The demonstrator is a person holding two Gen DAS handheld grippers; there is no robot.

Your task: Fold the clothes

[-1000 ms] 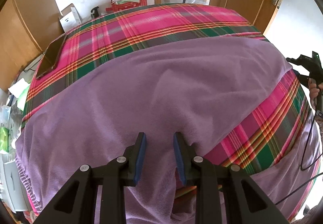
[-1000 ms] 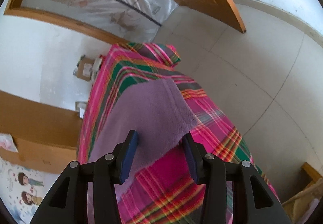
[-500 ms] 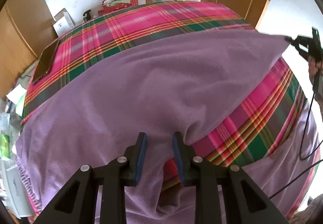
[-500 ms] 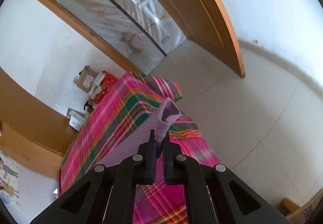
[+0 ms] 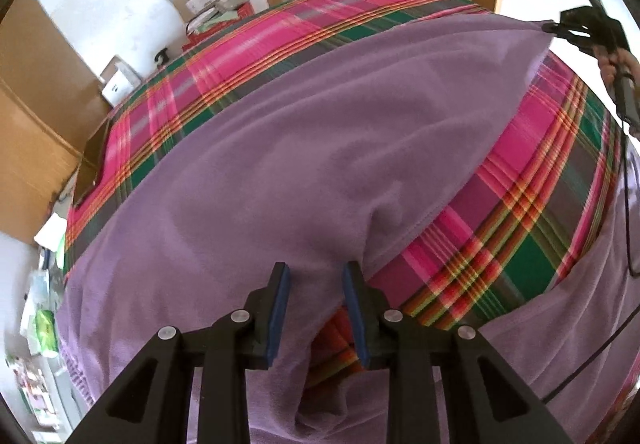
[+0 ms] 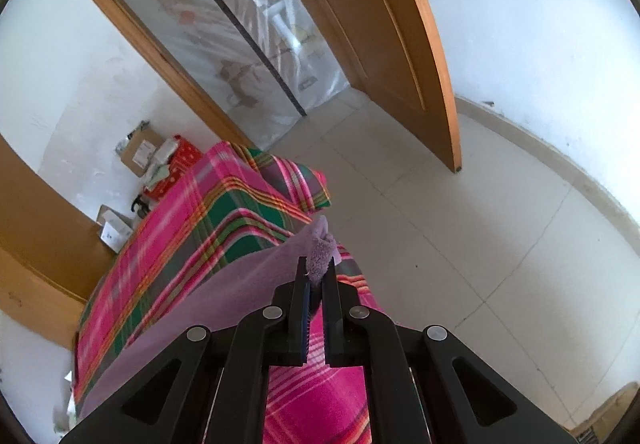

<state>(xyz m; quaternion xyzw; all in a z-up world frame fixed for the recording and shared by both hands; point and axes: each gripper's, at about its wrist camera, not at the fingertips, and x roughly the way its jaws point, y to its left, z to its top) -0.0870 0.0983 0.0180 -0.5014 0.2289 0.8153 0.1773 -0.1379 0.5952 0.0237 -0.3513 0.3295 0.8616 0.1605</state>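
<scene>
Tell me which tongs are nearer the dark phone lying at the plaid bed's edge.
Left. The left tongs hang open over the purple cloth, with the phone across the bed to their left. The right tongs, clamping the cloth's corner, are at the opposite side.

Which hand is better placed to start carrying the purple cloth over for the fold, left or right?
Right. The right gripper is already shut on a corner of the purple cloth and holds it raised off the plaid cover. The left gripper stands open over the near edge, gripping nothing.
</scene>
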